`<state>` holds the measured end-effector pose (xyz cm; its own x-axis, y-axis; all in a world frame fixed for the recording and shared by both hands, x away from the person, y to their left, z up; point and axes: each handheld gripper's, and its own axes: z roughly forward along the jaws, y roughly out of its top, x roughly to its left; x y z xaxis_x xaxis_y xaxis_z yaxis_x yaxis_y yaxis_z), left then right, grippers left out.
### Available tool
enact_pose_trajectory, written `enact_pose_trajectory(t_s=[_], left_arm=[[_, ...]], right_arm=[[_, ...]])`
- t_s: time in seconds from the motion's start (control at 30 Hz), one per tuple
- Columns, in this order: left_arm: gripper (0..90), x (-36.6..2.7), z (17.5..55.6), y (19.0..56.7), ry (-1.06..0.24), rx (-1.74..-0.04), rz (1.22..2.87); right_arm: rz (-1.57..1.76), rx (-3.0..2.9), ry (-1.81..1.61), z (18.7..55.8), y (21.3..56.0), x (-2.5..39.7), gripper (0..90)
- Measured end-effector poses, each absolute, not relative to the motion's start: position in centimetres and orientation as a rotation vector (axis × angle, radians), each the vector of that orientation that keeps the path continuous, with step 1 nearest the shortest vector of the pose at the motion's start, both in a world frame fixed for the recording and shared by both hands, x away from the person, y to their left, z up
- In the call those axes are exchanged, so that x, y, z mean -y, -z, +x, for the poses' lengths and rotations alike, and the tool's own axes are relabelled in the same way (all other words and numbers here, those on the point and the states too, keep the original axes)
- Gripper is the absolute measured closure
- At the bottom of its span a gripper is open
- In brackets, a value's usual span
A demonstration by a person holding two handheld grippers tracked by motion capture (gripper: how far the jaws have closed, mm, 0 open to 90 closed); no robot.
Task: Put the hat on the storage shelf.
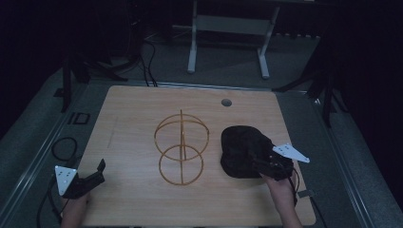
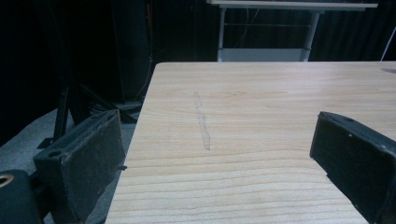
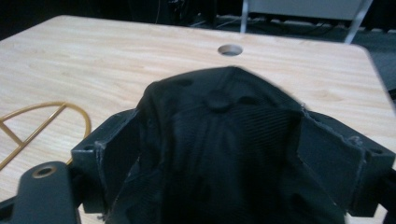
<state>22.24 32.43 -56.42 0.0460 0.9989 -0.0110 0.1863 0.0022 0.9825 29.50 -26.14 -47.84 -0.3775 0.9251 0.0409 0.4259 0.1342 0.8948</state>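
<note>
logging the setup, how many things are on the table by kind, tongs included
black cap: 1
gold wire stand: 1
tongs: 2, left open over bare table, right with its jaws around the cap
total: 4

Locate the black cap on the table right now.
In the high view, the cap lies on the table's right half, just right of the gold wire stand, with the right gripper at its near edge.

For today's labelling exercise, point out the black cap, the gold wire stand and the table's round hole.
black cap [image 1: 240, 147]: high view, its crown.
gold wire stand [image 1: 181, 134]: high view, its upright centre rod.
round hole [image 3: 230, 50]: right gripper view, its opening.
</note>
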Motion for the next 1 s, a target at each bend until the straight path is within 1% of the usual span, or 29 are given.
enact_pose_trajectory(t_s=[0.1, 0.17, 0.33, 0.37, 0.43, 0.47, 0.5, 0.57, 0.6, 0.63, 0.67, 0.73, 0.8, 1.0], left_arm=[[3.4, -32.4, 22.2, 56.4, -1.074, -1.312, 1.363], [3.4, -32.4, 22.2, 56.4, -1.074, -1.312, 1.365], [3.4, -32.4, 22.2, 56.4, -1.075, -1.311, 1.368], [3.4, -32.4, 22.2, 56.4, -1.075, -1.311, 1.368], [3.4, -32.4, 22.2, 56.4, -1.076, -1.311, 1.369], [3.4, -32.4, 22.3, 56.4, -1.075, -1.31, 1.37], [3.4, -32.4, 22.2, 56.4, -1.075, -1.311, 1.371], [3.4, -32.4, 22.3, 56.4, -1.075, -1.311, 1.37], [3.4, -32.4, 22.3, 56.4, -1.075, -1.31, 1.37], [3.4, -32.4, 22.3, 56.4, -1.076, -1.311, 1.37], [3.4, -32.4, 22.3, 56.4, -1.075, -1.311, 1.371], [3.4, -32.4, 22.3, 56.4, -1.075, -1.311, 1.371], [3.4, -32.4, 22.3, 56.4, -1.075, -1.311, 1.371], [3.4, -32.4, 22.3, 56.4, -1.075, -1.311, 1.372]], right_arm=[[1.306, -1.884, -1.158, 29.8, 48.5, 25.5, 17.8], [1.318, -1.884, -1.125, 29.9, 49.0, 25.2, 25.3], [1.33, -1.882, -1.049, 29.9, 50.0, 24.9, 39.5], [1.337, -1.88, -1.05, 29.9, 50.2, 24.9, 41.2], [1.337, -1.887, -1.05, 30.0, 50.4, 24.9, 49.8], [1.34, -1.895, -1.049, 30.0, 50.5, 24.9, 51.9], [1.347, -1.892, -1.05, 29.9, 50.7, 24.8, 57.8], [1.351, -1.901, -1.05, 30.0, 50.9, 24.8, 63.2], [1.352, -1.896, -1.048, 30.0, 51.0, 24.8, 68.6], [1.355, -1.903, -1.053, 30.0, 51.0, 24.9, 77.1], [1.358, -1.904, -1.052, 30.0, 51.0, 24.9, 78.4], [1.356, -1.904, -1.052, 30.1, 50.9, 24.9, 85.3], [1.35, -1.887, -1.049, 30.0, 50.7, 25.0, 87.6], [1.324, -1.867, -1.057, 29.8, 50.1, 25.2, 88.2]])
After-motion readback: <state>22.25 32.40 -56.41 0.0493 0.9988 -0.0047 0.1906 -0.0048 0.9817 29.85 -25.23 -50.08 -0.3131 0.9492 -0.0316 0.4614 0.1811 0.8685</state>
